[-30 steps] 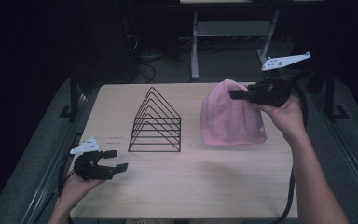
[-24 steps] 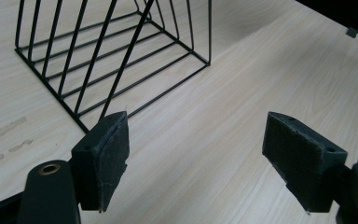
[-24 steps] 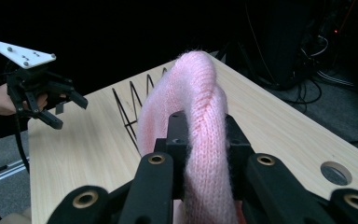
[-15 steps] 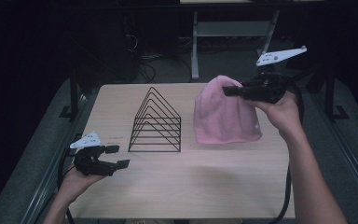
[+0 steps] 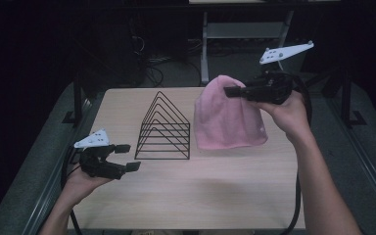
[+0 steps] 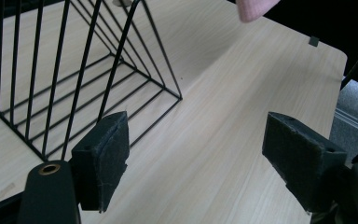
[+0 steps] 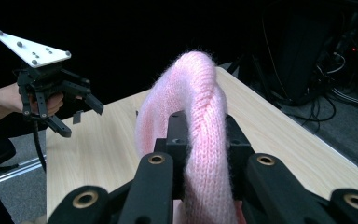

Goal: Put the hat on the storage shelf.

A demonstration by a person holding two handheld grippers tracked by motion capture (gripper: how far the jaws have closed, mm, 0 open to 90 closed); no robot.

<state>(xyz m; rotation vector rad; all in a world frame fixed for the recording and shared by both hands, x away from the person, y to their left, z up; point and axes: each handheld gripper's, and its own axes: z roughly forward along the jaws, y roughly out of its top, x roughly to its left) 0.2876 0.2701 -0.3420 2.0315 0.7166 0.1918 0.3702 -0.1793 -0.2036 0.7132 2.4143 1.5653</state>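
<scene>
Item 1: pink knitted woollen beanie. Held up at the far right of the light wooden surface; its crown is pinched, and the body hangs down with the open hem resting on or just above the wood. In the right gripper view the fabric bunches into a fold between the two pads.

Item 2: right hand-held gripper. Black, two-jawed, with a grey three-cornered plate on top. Jaws closed tight on the beanie's crown, gripper lying roughly level and pointing toward the left of the high view.

Item 3: left hand-held gripper. Same make. Located at the near left edge of the surface, raised off the wood, jaws spread wide with nothing between them. Its pads frame bare wood in the left gripper view.

Item 4: black wire rack of nested triangular frames. Stands upright mid-surface, just left of the beanie, apart from both grippers.
</scene>
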